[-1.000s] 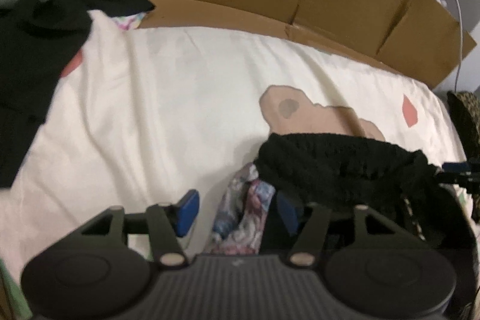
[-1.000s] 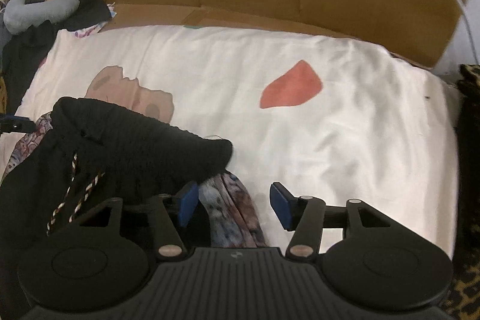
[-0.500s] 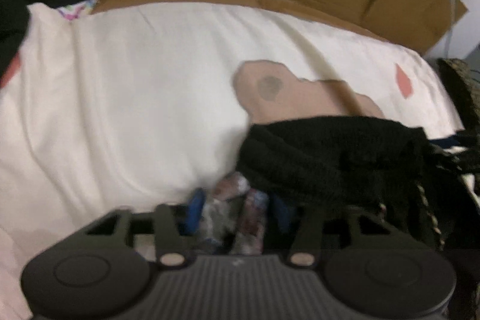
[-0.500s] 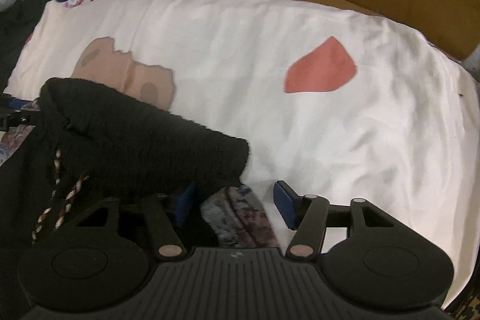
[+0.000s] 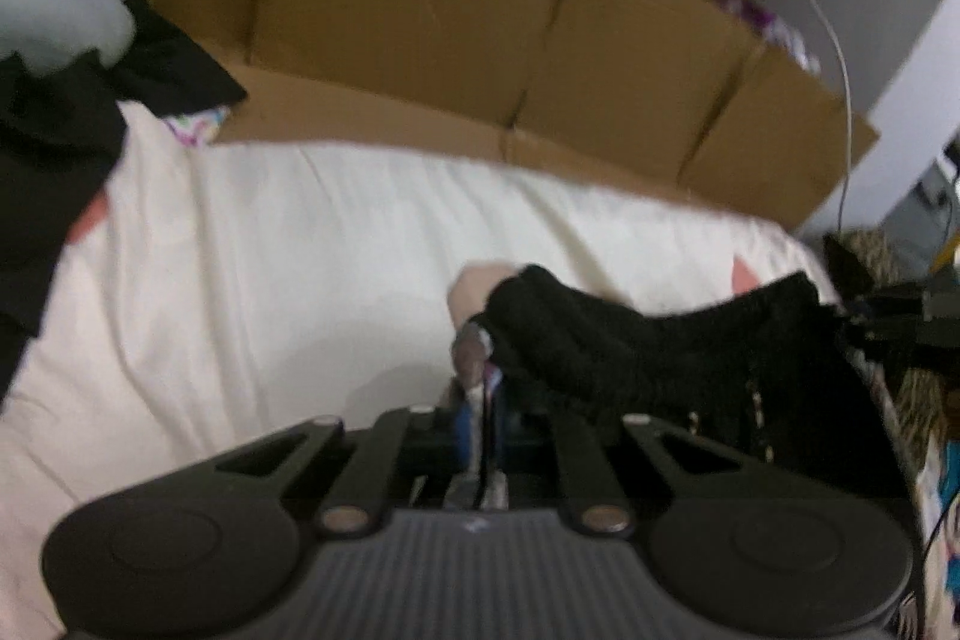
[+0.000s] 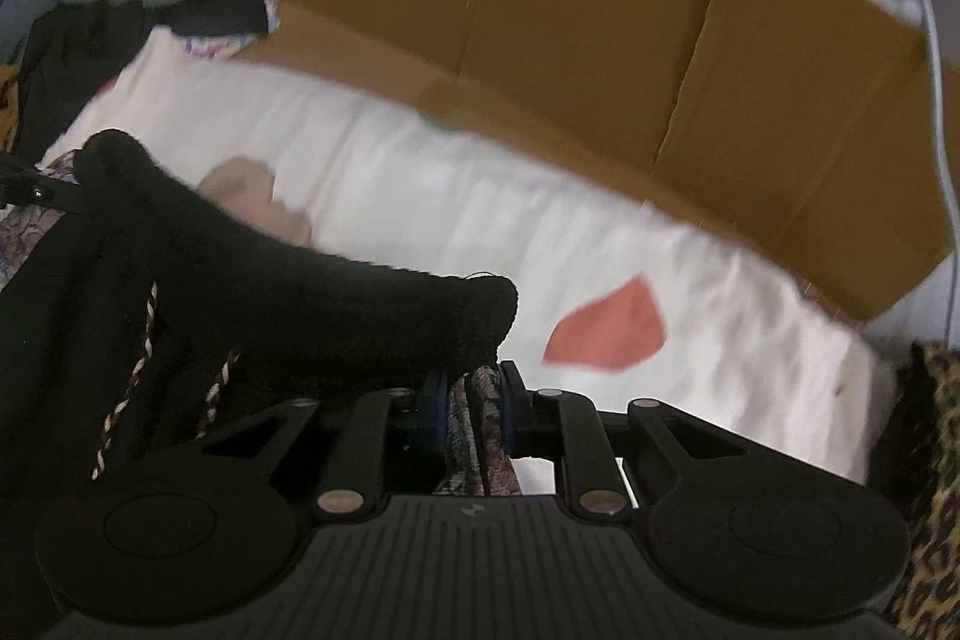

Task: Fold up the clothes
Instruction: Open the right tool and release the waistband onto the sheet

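Garment [image 6: 270, 292] hangs over cream sheet [image 5: 270, 250], cardboard wall [image 5: 420, 28] behind.

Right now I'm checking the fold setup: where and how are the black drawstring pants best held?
By the two ends of the ribbed waistband, one gripper coming in from each side along the bed sheet. The band is a thick straight edge. The left gripper and right gripper are shut on the patterned fabric at those ends.
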Demonstrator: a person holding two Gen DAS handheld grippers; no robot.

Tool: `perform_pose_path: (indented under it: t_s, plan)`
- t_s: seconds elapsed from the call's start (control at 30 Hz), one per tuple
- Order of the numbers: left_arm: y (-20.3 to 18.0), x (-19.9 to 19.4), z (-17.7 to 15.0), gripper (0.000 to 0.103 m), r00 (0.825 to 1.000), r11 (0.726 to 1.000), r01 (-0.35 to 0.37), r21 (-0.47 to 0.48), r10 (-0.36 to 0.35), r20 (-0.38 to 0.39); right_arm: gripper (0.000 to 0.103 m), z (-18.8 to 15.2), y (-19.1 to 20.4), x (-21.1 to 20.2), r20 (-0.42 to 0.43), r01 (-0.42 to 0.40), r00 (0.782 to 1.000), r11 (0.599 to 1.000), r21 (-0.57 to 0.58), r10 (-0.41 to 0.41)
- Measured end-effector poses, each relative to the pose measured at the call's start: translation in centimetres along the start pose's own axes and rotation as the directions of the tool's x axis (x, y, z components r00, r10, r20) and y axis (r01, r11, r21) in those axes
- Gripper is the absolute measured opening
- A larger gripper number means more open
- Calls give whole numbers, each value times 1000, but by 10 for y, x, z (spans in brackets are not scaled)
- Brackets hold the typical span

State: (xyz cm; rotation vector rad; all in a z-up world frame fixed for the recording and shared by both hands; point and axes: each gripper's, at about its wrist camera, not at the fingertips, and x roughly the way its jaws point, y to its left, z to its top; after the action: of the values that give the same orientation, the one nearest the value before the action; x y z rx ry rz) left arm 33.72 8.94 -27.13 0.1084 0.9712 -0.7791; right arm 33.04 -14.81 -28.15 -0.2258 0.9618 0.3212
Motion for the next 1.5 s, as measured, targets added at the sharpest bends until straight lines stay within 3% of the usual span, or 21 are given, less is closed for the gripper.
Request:
perform_pose_path:
  t_s: [0.5,0.6,0.63,0.7,0.73,0.77,0.87,0.93,1.23,1.5]
  plan:
    - [17,-4,41,7,985,991,-128,-48,133,113,15,71,12,25,56,74,996,994,-81,-70]
    - [23,13,46,11,988,987,-147,-58,149,43,19,82,14,37,37,79,996,994,-75,-76]
    - [26,23,46,18,987,985,-158,-63,158,-2,27,82,14,45,9,86,996,994,-72,-86]
    - [29,43,43,25,963,965,-262,-35,259,-75,33,79,13,61,-45,118,992,990,-78,-122]
    - [30,48,40,34,953,956,-292,-24,289,-87,33,77,12,67,-67,131,988,988,-81,-137]
    - [33,49,37,43,956,958,-286,-39,281,-86,34,75,10,67,-73,132,988,988,-80,-138]
    - [39,41,31,65,975,970,-218,-112,211,-65,55,68,1,53,-48,98,994,993,-71,-101]
    - [39,35,27,65,974,968,-222,-116,217,-60,61,62,-4,42,-41,89,995,992,-93,-93]
    - [35,-7,5,65,979,971,-204,-124,200,-45,61,33,-17,-16,-47,26,998,994,-103,-31]
    - [-4,-44,-8,65,988,985,-153,-82,152,-22,61,-29,-28,-113,4,-9,1000,997,-75,9]
